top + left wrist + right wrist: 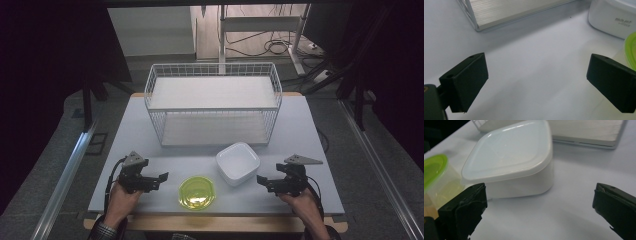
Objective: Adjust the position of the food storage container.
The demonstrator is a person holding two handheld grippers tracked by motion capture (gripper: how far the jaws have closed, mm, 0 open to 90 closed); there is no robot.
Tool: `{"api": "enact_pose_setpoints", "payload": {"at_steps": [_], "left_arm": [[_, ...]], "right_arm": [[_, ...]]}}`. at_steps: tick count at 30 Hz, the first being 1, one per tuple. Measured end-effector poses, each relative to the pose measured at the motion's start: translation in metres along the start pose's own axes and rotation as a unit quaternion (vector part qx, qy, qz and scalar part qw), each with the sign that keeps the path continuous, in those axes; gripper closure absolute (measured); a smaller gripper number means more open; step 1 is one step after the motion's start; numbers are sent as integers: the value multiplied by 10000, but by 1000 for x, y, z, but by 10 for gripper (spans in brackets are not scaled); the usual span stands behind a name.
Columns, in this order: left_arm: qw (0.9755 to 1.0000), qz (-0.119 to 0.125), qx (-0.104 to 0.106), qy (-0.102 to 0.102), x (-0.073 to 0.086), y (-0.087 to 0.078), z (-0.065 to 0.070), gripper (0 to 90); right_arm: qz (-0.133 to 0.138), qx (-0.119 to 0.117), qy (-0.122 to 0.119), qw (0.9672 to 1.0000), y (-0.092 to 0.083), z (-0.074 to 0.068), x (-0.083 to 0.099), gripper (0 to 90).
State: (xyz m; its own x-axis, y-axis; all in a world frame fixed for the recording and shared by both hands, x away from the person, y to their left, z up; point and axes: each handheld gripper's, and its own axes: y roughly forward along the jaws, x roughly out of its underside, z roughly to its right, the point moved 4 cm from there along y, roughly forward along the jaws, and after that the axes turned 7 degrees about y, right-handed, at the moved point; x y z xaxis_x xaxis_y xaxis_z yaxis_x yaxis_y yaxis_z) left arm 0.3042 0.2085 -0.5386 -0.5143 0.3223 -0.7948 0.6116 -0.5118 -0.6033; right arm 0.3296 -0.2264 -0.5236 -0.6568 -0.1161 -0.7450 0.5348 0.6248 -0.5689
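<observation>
From the high view, I have both tools low over the near edge of the table. My left gripper sits left of the round green-lidded container, and my right gripper sits right of the white square container. The 2 containers stand close together near the table's front, with the white wire rack behind them, its 2 shelves bare.

In the left gripper view, my jaws stand spread wide with nothing but tabletop between them. The green-lidded container shows at the right edge, just past the right jaw, and the white square container lies beyond it, with the rack's lower shelf ahead.

In the right gripper view, the jaws are likewise released and empty. The white square container lies ahead, offset toward the left jaw, with the green-lidded container farther left.

I judge the step is the approach to a first grasp. For the white container I should swing the right tool left until the body is centred between the jaws, come in low at the side walls rather than the sloped lid, and close only once both pads face flat wall.
</observation>
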Motion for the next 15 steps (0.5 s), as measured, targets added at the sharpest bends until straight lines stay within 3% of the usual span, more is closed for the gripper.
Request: {"api": "enact_pose_setpoints", "payload": {"at_steps": [5,15], "left_arm": [[9999,82,89,12,-2,-2,1,48],[9994,30,-43,329,-5,-6,9,147]], "right_arm": [[-70,195,-370,9991,0,-6,0,24],[-315,388,-366,9981,5,-4,2,89]]}}
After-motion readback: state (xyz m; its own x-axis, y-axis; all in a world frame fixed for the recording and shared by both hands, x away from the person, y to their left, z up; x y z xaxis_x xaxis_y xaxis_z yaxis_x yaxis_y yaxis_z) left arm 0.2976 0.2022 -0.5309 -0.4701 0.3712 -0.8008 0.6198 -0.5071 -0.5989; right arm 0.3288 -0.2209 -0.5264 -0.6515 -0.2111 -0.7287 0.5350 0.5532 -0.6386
